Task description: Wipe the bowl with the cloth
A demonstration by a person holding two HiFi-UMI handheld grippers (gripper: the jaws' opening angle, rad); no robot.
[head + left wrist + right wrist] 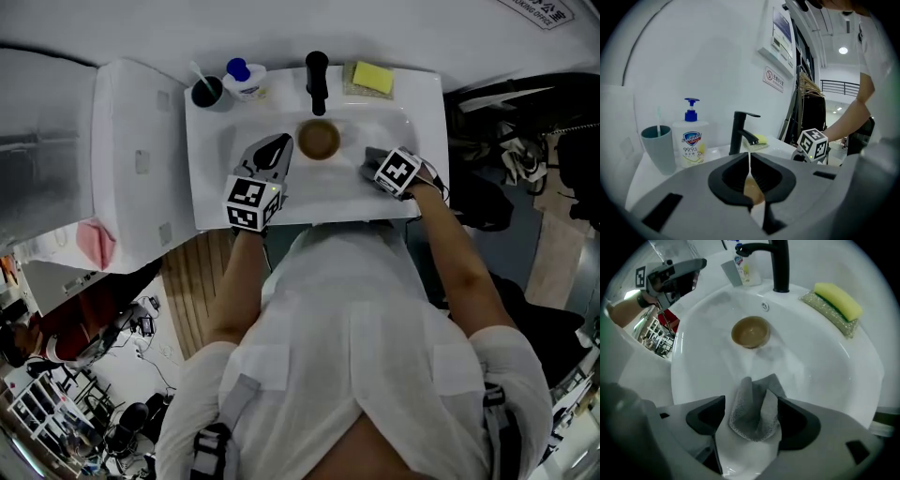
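scene: person stands at a white sink (211, 187), one gripper in each hand
bowl (319, 141): brown, upright, in the sink basin just in front of the faucet (317, 82); looks empty
cloth (752, 416): grey mesh, crumpled, on the basin floor in front of the faucet and to its right; nearer the person than the bowl, not touching the bowl
left gripper (279, 148): in front of the faucet and to its left, just beside the bowl; fingers (736, 178) closed together with only a hairline slit, nothing held; the bowl shows behind them in the left gripper view
right gripper (370, 161): in front of the faucet and to its right, pointing steeply down into the basin; fingers (705, 416) spread wide, the cloth stands between them, not pinched; can't tell if it brushes one finger
sponge (372, 77): yellow on a green pad, on the sink rim just right of the faucet
soap bottle (244, 80): white with a blue pump, just left of the faucet
cup (207, 91): dark, holds a toothbrush, left of the faucet beyond the soap bottle
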